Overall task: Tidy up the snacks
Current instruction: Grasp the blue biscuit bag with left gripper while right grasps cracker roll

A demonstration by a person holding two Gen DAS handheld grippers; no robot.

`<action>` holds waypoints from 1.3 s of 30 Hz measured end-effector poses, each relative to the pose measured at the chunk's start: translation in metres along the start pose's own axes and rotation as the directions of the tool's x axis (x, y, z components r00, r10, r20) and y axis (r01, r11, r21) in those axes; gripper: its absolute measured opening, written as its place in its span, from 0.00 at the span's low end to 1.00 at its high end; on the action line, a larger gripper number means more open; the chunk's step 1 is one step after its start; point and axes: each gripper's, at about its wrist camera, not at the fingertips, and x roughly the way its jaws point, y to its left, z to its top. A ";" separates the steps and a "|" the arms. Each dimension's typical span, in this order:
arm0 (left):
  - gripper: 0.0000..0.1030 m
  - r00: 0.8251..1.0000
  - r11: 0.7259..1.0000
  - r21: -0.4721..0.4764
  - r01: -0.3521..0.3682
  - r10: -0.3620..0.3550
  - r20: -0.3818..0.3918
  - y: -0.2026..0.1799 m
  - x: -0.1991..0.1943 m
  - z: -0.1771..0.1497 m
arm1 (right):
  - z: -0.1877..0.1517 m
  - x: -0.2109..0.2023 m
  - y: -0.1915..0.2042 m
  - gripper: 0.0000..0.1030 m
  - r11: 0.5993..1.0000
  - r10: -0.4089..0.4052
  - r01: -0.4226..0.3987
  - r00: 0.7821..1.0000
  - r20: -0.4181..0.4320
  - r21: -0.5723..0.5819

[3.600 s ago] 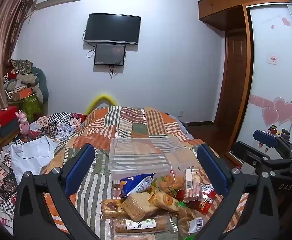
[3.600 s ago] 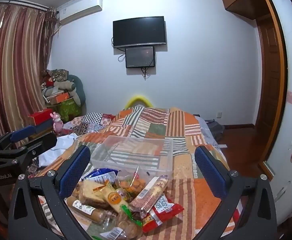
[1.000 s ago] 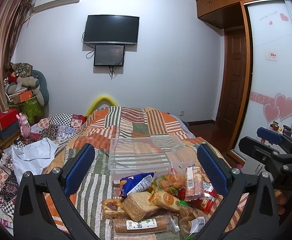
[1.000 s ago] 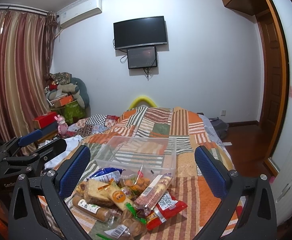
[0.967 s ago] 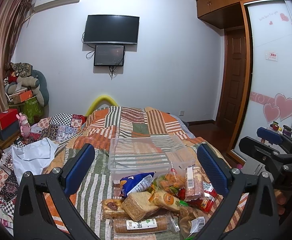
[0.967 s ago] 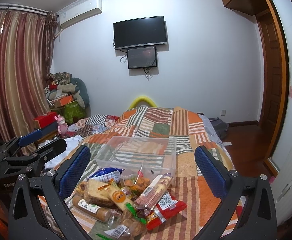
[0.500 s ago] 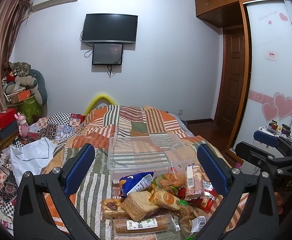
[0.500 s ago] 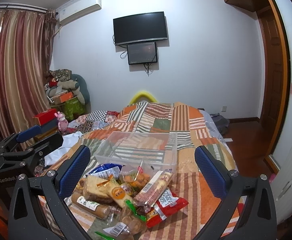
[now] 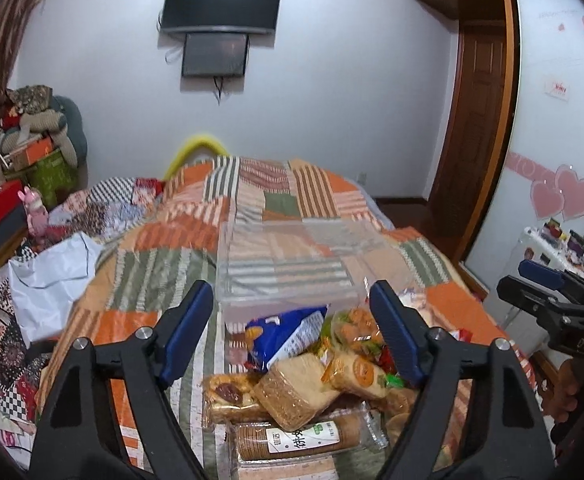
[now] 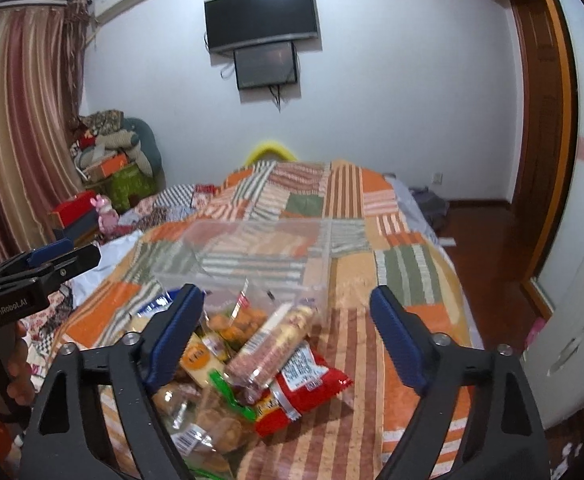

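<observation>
— Both hand-held grippers are hanging above the heap with their jaws spread wide: the left hand-held gripper (image 9: 292, 328) and the right hand-held gripper (image 10: 287, 336) are each holding nothing.

— And the snacks?

— The snack pile (image 9: 304, 380) is sitting on the bed (image 9: 251, 208), right against the near wall of the clear plastic bin (image 9: 287, 272), which is looking empty, though glare is making that hard to confirm.

— What is worrying you?

— The packets are overlapping. The biscuit sleeve (image 9: 304, 438) is lying under a wrapped cake slice (image 9: 292, 392), so pulling it could be spilling others off the quilt edge. The red bag (image 10: 308, 380) is slick film and may be slipping from a shallow pinch. The bin is light, too; a nudge could be sliding it away on the soft bedding.
</observation>
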 end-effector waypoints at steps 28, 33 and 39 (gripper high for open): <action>0.77 0.913 0.997 -0.062 0.050 -0.071 -0.401 0.026 0.150 -0.036 | -0.021 0.099 -0.008 0.60 0.986 0.150 -0.119 0.939 -0.310 0.118; 0.80 0.892 0.991 -0.108 0.074 -0.114 -0.438 0.030 0.163 -0.042 | -0.023 0.101 -0.009 0.54 0.985 0.156 -0.124 0.939 -0.308 0.122; 0.69 0.904 0.992 -0.085 0.089 -0.116 -0.411 0.021 0.161 -0.047 | -0.022 0.099 -0.014 0.40 0.980 0.174 -0.136 0.939 -0.296 0.146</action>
